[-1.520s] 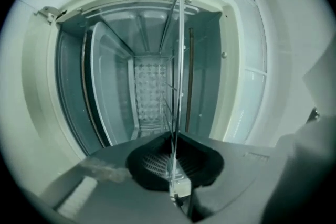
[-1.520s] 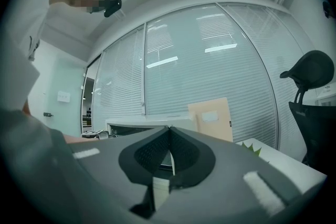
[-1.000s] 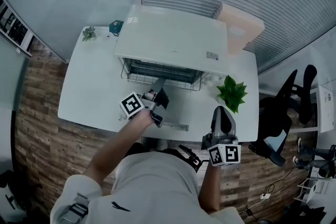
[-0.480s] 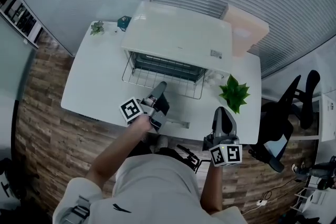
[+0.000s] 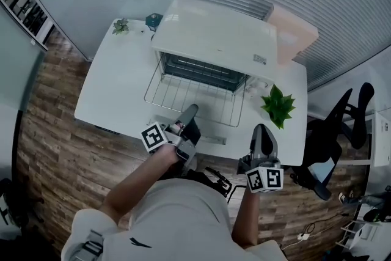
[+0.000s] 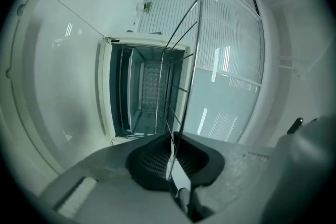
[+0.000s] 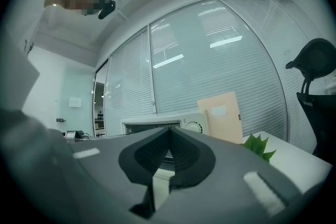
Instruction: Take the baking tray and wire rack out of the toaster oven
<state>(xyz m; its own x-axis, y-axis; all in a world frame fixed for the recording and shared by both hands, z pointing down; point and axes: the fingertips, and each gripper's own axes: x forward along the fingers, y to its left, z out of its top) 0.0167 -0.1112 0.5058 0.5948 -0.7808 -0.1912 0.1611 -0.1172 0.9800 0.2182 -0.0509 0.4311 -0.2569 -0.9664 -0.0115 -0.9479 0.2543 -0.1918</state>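
The white toaster oven [image 5: 214, 33] stands open at the back of the white table [image 5: 116, 95]. The wire rack [image 5: 195, 98] sticks far out of its mouth, level over the table. My left gripper [image 5: 190, 112] is shut on the middle of the rack's front edge. In the left gripper view the rack's wire [image 6: 191, 55] runs from the shut left gripper [image 6: 172, 139] towards the dark oven cavity [image 6: 142, 86]. I cannot make out a baking tray inside. My right gripper [image 5: 261, 131] hovers at the table's front right, shut on nothing. In its own view the right gripper [image 7: 169, 132] points at the oven [image 7: 157, 124].
A green plant [image 5: 278, 106] stands right of the oven, with a beige box [image 5: 293, 33] behind it. A small plant [image 5: 121, 25] and a teal object [image 5: 154, 19] sit at the back left corner. The oven door's handle [image 5: 211, 139] lies near the front edge. An office chair [image 5: 342, 125] stands to the right.
My left gripper has drawn the wire rack further out of the oven towards the table's front edge. The right gripper has stayed where it was.
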